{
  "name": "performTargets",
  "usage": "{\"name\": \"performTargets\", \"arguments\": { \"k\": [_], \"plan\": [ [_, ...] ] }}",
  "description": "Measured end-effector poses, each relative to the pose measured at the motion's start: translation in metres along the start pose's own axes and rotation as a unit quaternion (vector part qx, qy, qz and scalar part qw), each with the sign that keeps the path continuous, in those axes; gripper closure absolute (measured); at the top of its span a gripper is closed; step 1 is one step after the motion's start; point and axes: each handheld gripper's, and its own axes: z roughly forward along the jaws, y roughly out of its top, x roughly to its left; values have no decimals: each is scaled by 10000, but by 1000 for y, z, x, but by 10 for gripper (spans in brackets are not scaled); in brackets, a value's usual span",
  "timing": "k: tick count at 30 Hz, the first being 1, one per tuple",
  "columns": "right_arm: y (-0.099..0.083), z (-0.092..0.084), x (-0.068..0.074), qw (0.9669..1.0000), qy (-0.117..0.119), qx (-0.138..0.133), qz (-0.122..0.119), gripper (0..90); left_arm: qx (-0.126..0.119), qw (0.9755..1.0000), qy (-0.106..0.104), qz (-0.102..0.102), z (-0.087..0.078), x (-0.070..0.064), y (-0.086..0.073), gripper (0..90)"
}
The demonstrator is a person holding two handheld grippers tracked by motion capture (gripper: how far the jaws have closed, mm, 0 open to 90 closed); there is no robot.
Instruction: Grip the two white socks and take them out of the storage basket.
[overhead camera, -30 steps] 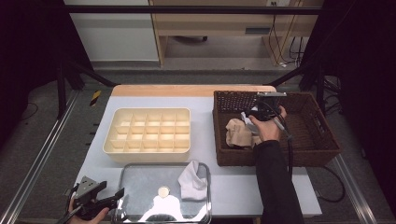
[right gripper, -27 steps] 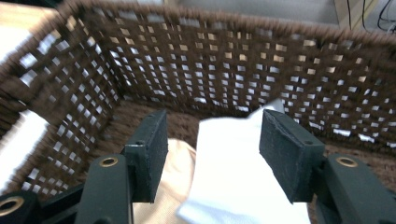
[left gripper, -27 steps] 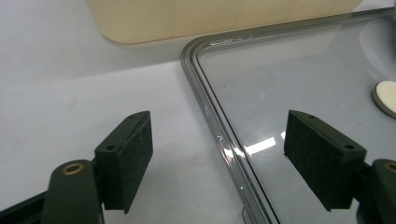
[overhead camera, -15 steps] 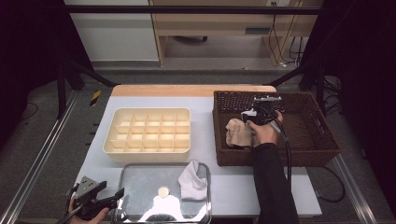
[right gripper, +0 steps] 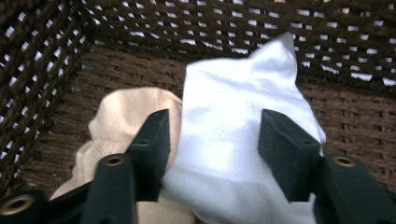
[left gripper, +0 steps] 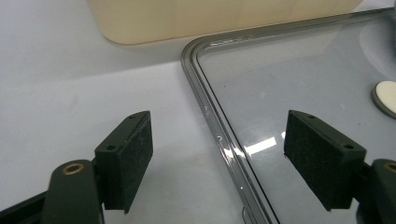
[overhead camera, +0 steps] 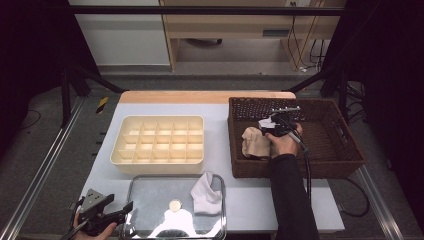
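Note:
My right gripper (overhead camera: 268, 125) reaches down into the brown wicker basket (overhead camera: 295, 172), held by a hand in a black sleeve. In the right gripper view a white sock (right gripper: 233, 121) lies between its jaws (right gripper: 215, 149), partly over a beige sock (right gripper: 126, 121). The jaws have just been closing around the white sock, which still looks loose and unpinched. The beige sock (overhead camera: 254, 142) lies at the basket's left end. My left gripper (overhead camera: 112, 217) rests at the table's front left, open (left gripper: 217, 163), its jaws straddling the rim of a clear tray (left gripper: 205, 107).
A cream divided box (overhead camera: 157, 140) stands mid-table. The clear tray (overhead camera: 145, 185) in front of it holds another white sock (overhead camera: 205, 192) and a small round disc (overhead camera: 175, 204). Basket walls (right gripper: 140, 23) rise close around the right gripper.
The right gripper has sunk lower into the basket toward the socks. The left gripper has stayed in place.

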Motion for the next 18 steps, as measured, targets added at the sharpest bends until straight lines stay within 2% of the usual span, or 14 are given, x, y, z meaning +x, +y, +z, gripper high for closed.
{"name": "performTargets", "arguments": {
  "k": [4, 7, 12, 15, 18],
  "plan": [
    [-1, 1, 0, 9996, 10, 279, 50, 585, -14, 10000, 2, -12, 0, 0, 0, 233],
    [-1, 1, -2, 9987, 55, 471, 208, 707, -4, 10000, 0, 3, 0, 0, 0, 234],
    [-1, -1, -3, 9978, 123, 592, 262, 859, -6, 10000, 1, 3, 0, 0, 0, 233],
    [0, -5, -2, 9977, 180, 536, 373, 878, -1, 10000, 1, 7, 0, 0, 0, 234],
    [1, -8, -2, 9982, 194, 438, 356, 882, -2, 10000, 2, 7, 0, 0, 0, 234]
  ]
}}
